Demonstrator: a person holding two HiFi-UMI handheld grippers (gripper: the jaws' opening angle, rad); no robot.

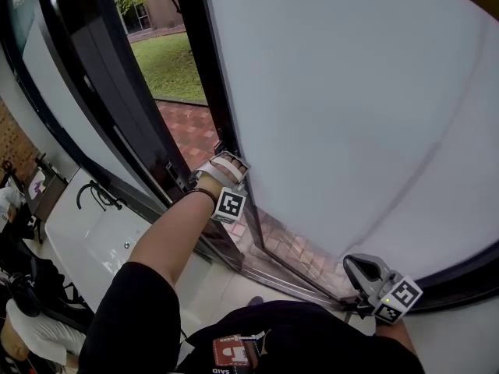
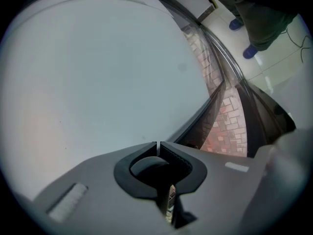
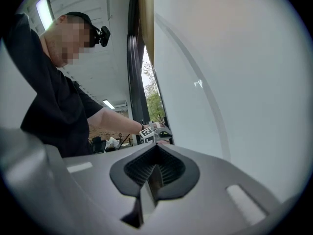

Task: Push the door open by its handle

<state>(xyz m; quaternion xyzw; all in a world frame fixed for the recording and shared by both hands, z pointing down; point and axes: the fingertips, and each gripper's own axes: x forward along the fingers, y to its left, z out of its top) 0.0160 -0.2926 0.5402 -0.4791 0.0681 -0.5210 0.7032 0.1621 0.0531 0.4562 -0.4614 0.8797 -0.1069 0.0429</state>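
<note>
The door is a wide frosted white pane in a black frame, and it stands ajar. No handle shows clearly. My left gripper rests against the pane's black edge at mid-height, jaws shut with nothing between them; in the left gripper view its tips meet in front of the frosted pane. My right gripper hangs low at the right, close to the pane's bottom rail, also shut and empty. From the right gripper view, the left gripper shows far off at the door's edge.
Through the gap lie red brick paving and grass. A second dark door leaf stands to the left. White floor tiles lie below, with seated people and bags at the lower left.
</note>
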